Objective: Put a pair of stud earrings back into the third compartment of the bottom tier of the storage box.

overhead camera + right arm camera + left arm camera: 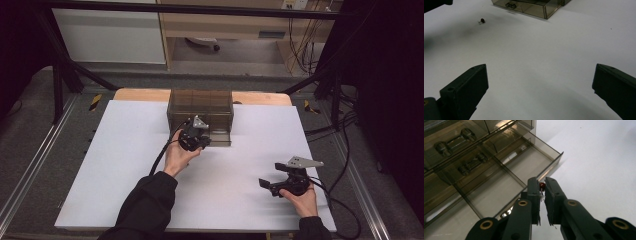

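1. Nearest the high camera is the person's dark left sleeve (145, 200), reaching up toward the smoky clear drawer cabinet (201, 112) at the far middle of the white table (125, 165).
2. The left gripper (197, 137) sits at the cabinet's front. In the left gripper view its jaws are closed down on a small red component (542, 185) with thin wire leads, pinched at the very fingertips.
3. That component hangs just outside the front lip of the pulled-out drawer (524, 167), the lowest one on the cabinet's right side, not yet over its floor.
4. The right gripper (280, 182) rests on the table well to the right of the cabinet and nearer the person, jaws spread wide and empty.
5. A second small red component (482, 20) lies loose on the table just in front of the cabinet.
6. Step in hand, as I judge it: dropping the held part into the drawer. To do it well, carry the tips over the lip and above the drawer floor, stay low, then open; letting go early would drop it on the table.
7. The held part's red head points away from the gripper, toward the drawer, and its leads run back between the pads, so its long axis follows the jaws. The exact tilt is too small to tell.
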`<control>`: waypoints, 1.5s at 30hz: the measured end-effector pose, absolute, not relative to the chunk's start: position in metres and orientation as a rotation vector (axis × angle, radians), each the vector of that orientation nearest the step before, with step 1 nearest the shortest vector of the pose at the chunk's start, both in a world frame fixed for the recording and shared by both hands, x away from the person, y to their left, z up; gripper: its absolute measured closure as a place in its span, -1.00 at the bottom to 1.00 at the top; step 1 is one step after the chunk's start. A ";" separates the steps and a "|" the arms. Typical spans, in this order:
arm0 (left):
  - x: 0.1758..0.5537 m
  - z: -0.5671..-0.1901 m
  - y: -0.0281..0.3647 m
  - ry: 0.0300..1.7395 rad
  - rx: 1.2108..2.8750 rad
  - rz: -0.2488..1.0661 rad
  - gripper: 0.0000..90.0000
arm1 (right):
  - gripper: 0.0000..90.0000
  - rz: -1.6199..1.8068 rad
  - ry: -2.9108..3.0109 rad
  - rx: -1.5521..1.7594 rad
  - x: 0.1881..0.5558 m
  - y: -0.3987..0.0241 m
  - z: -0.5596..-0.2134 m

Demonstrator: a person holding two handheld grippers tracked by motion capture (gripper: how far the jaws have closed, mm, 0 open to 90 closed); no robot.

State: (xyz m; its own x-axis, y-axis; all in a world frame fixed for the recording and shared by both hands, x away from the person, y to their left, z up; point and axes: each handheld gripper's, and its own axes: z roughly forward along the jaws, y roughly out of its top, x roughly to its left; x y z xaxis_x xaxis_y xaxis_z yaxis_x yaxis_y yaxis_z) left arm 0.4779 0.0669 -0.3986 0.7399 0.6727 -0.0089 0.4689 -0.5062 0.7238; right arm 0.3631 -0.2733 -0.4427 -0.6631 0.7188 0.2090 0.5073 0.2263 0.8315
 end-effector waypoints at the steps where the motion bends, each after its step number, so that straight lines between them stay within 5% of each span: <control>1: 0.480 -0.399 0.065 0.855 2.205 0.355 0.83 | -0.98 1.411 2.278 1.161 0.363 -0.273 -0.443; 39: 0.515 -0.424 0.040 0.913 2.192 0.401 0.82 | -0.98 1.427 2.272 1.159 0.362 -0.275 -0.441; 45: 0.514 -0.422 0.039 0.898 2.173 0.404 0.65 | -0.98 1.428 2.269 1.159 0.362 -0.275 -0.441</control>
State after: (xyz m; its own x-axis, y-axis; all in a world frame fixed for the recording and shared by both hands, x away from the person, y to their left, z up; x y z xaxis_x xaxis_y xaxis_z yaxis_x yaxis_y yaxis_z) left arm 0.5137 0.0390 -0.4217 0.7056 0.7086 0.0080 0.4765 -0.4828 0.7347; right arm 0.3622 -0.2747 -0.4411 -0.6645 0.7163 0.2133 0.5022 0.2166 0.8372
